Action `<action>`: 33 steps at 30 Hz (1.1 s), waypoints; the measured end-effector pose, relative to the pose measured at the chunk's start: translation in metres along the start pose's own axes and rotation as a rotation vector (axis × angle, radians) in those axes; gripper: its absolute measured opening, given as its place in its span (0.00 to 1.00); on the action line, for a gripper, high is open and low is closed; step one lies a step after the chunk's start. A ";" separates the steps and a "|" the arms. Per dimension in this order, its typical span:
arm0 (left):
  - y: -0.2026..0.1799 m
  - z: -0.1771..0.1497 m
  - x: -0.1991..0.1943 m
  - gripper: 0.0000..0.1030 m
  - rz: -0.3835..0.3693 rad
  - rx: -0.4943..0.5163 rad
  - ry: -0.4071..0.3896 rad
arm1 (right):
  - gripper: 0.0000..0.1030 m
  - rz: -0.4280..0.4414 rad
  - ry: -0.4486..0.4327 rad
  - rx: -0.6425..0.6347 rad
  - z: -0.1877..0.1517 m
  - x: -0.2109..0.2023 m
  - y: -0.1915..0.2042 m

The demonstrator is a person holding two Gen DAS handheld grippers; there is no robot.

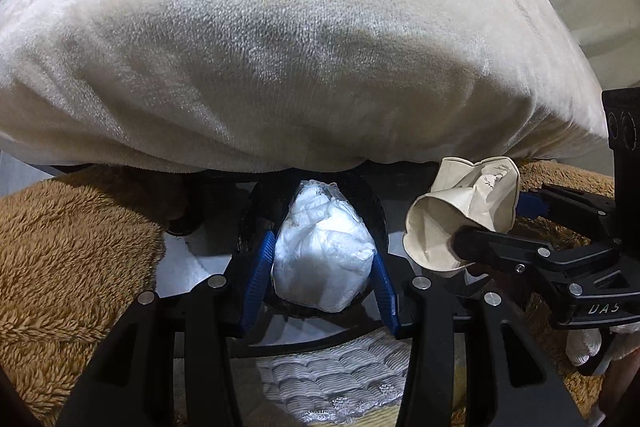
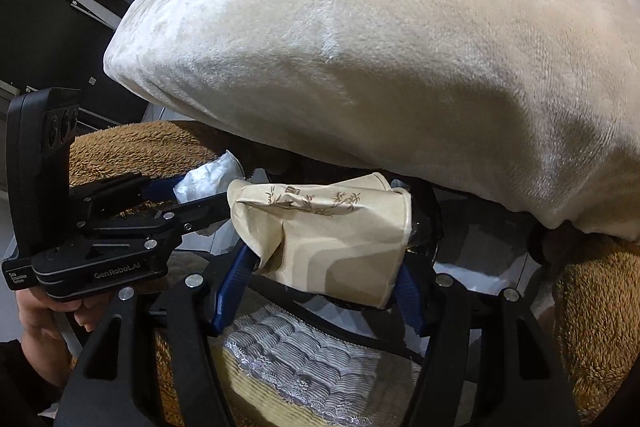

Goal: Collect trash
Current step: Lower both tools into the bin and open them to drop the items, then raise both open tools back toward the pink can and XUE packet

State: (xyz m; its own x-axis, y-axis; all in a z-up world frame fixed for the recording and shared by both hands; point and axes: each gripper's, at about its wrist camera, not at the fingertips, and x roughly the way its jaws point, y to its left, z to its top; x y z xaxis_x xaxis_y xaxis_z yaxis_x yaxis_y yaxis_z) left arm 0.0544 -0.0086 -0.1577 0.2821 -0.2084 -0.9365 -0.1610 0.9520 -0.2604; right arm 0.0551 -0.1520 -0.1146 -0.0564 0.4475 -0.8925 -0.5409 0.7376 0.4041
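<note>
The left gripper holds a white crumpled plastic wad between its blue pads, and the jaws are closed only as far as the wad allows. Just behind the wad there is a dark, round opening, probably a bin with a black liner, but most of it is hidden, so this is not certain. The right gripper holds a crushed paper cup with a small bamboo print. The cup lies on its side and its open rim points to the right in the right wrist view. Both pieces of trash are near each other, in front of the big cream cushion and between two brown fluffy covers.

Several things can go wrong from here. The plastic wad is soft and slippery, so it can slide out of the pads if the grip loosens too early, and then it falls on the grey floor beside the opening. The cup is already flattened, so the pads hold thin paper; a quick turn can let it rotate or drop. The two grippers are close, and the left gripper body nearly touches the cup in the right wrist view, so they can bump. The cushion hangs over the opening and can catch the trash.
</note>
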 end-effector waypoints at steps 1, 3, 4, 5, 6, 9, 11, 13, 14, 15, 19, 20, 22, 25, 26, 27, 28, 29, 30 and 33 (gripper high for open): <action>0.000 -0.001 0.002 0.43 -0.006 -0.002 0.009 | 0.62 0.000 0.004 0.000 0.000 0.001 0.001; -0.001 0.000 0.007 0.43 -0.007 0.003 0.023 | 0.62 -0.002 0.013 -0.003 0.000 0.004 0.002; -0.002 0.001 0.009 0.43 -0.001 0.006 0.028 | 0.62 -0.002 0.018 -0.001 0.001 0.006 0.003; -0.001 0.000 0.010 0.43 0.001 0.007 0.031 | 0.62 -0.005 0.024 0.002 0.002 0.008 0.003; -0.001 0.000 0.010 0.43 0.002 0.004 0.036 | 0.62 -0.008 0.029 0.010 0.002 0.009 0.001; 0.001 0.001 0.012 0.43 0.003 -0.007 0.046 | 0.62 -0.022 0.044 0.036 0.003 0.012 -0.003; -0.001 0.000 0.012 0.44 -0.001 -0.006 0.053 | 0.62 -0.014 0.050 0.049 0.001 0.013 -0.005; -0.002 -0.002 0.013 0.44 -0.005 -0.004 0.058 | 0.63 -0.006 0.052 0.054 0.001 0.013 -0.005; -0.005 -0.002 0.014 0.44 -0.006 -0.001 0.061 | 0.63 -0.013 0.051 0.051 0.001 0.013 -0.005; -0.005 -0.003 0.015 0.44 -0.007 0.000 0.062 | 0.64 -0.013 0.052 0.054 0.001 0.014 -0.005; -0.002 -0.002 0.014 0.60 0.001 -0.017 0.055 | 0.75 -0.005 0.063 0.099 0.003 0.015 -0.013; -0.001 -0.001 0.013 0.60 -0.002 -0.024 0.052 | 0.75 -0.004 0.063 0.108 0.003 0.015 -0.014; 0.001 -0.001 0.012 0.61 -0.004 -0.031 0.044 | 0.75 -0.005 0.059 0.112 0.002 0.014 -0.015; 0.003 -0.001 0.010 0.61 -0.006 -0.030 0.040 | 0.75 -0.007 0.053 0.112 0.004 0.013 -0.014; 0.003 0.000 0.009 0.61 -0.006 -0.030 0.038 | 0.75 -0.006 0.051 0.111 0.005 0.012 -0.014; 0.003 0.000 0.008 0.61 -0.006 -0.029 0.035 | 0.75 -0.008 0.049 0.109 0.005 0.012 -0.013; 0.004 0.000 0.007 0.61 -0.006 -0.029 0.032 | 0.75 -0.009 0.047 0.108 0.006 0.011 -0.013; 0.004 0.000 0.006 0.61 -0.007 -0.030 0.027 | 0.75 -0.010 0.045 0.108 0.006 0.010 -0.013; 0.005 0.000 0.005 0.61 -0.007 -0.031 0.021 | 0.75 -0.009 0.042 0.107 0.007 0.009 -0.013; 0.005 0.000 -0.001 0.61 -0.001 -0.030 -0.002 | 0.75 -0.004 0.027 0.097 0.008 0.006 -0.012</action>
State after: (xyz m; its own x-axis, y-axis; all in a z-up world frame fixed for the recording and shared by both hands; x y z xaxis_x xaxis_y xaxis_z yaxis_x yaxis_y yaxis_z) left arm 0.0537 -0.0038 -0.1582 0.2845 -0.2092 -0.9356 -0.1886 0.9446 -0.2685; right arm 0.0678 -0.1546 -0.1231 -0.0779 0.4318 -0.8986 -0.4572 0.7855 0.4171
